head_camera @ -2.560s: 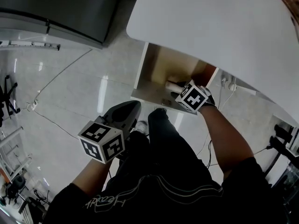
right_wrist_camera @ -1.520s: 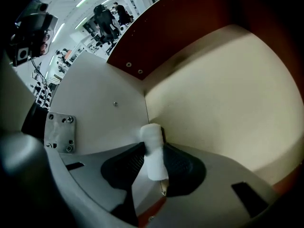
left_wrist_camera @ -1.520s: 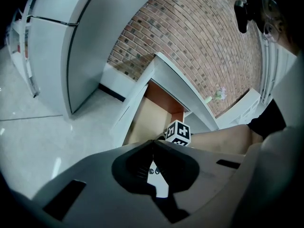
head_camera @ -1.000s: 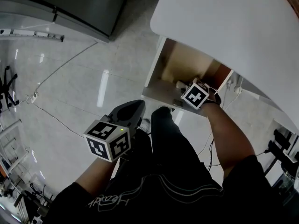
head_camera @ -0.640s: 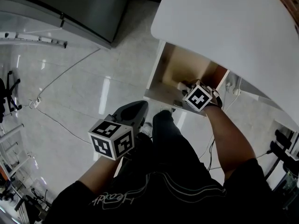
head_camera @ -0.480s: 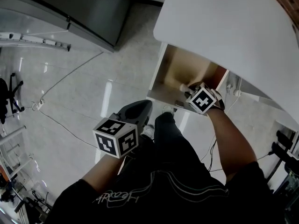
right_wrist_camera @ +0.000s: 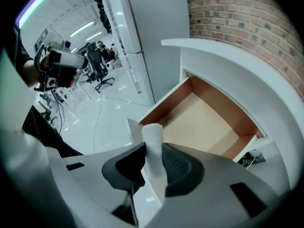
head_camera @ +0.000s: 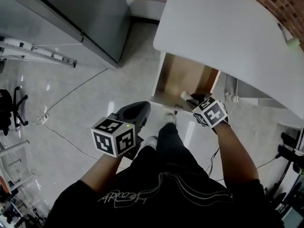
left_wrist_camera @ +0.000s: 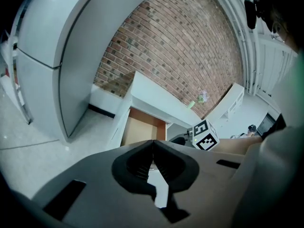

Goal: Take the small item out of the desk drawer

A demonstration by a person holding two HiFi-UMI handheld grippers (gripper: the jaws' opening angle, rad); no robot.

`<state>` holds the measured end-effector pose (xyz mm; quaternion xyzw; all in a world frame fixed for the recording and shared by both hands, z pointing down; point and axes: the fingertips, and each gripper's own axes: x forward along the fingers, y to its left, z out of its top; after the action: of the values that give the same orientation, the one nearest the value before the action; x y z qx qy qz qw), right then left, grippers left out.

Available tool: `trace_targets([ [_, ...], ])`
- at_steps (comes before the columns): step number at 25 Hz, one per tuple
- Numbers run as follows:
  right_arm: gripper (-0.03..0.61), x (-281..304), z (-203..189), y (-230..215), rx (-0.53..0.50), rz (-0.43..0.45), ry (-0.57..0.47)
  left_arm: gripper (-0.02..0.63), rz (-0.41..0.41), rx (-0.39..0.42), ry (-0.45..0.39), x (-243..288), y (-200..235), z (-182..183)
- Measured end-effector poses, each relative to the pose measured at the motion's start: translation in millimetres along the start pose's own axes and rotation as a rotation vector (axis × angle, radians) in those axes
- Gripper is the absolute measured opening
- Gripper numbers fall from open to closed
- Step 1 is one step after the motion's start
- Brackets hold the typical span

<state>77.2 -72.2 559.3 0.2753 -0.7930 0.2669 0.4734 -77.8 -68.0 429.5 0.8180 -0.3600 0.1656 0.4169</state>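
Right now the right gripper (head_camera: 192, 99) has its two dark jaws clamped on a small white cylindrical item (right_wrist_camera: 152, 139), a pad pressing each side and the rounded end poking out past the tips. Seen from above, the item sits over the front edge of the open wood-lined drawer with white front (head_camera: 183, 77), which juts out from under the white rounded desk top (head_camera: 228, 27). Left gripper (left_wrist_camera: 153, 148) hangs apart, nearer the person's dark trousers (head_camera: 166, 146), above the pale tiled floor (head_camera: 80, 99); its jaws are pressed together with nothing between them. Red brick wall (left_wrist_camera: 190, 46) rises behind the desk, with a tall grey cabinet (head_camera: 90, 13) to its left.
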Motion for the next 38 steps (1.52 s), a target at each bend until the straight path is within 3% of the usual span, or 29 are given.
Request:
trace_targets([
  [9, 0.121, -114.0, 22.0, 72.5, 0.111, -0.006, -0.261, 0.021, -0.116, 0.133, -0.001, -53.5, -59.1, 9.8],
  [14, 0.121, -172.5, 33.0, 113.4, 0.223, -0.016, -0.443, 0.021, -0.209, 0.216, -0.008, -83.4, -97.7, 11.6],
  [20, 0.121, -241.0, 47.4, 158.5, 0.306, -0.019, -0.654, 0.021, -0.274, 0.247, -0.046, -128.8, -134.9, 19.4],
  [25, 0.121, -290.9, 56.7, 187.7, 0.350, 0.030, -0.816, 0.021, -0.343, 0.289, -0.087, -160.7, -169.5, 23.2],
  [30, 0.121, -319.7, 52.1, 209.7, 0.371, 0.038, -0.905, 0.021, -0.396, 0.319, -0.115, -179.2, -197.0, 17.2],
  [38, 0.121, -346.1, 43.9, 231.0, 0.368, 0.016, -0.988, 0.021, -0.417, 0.338, -0.138, -200.4, -213.2, 12.2],
])
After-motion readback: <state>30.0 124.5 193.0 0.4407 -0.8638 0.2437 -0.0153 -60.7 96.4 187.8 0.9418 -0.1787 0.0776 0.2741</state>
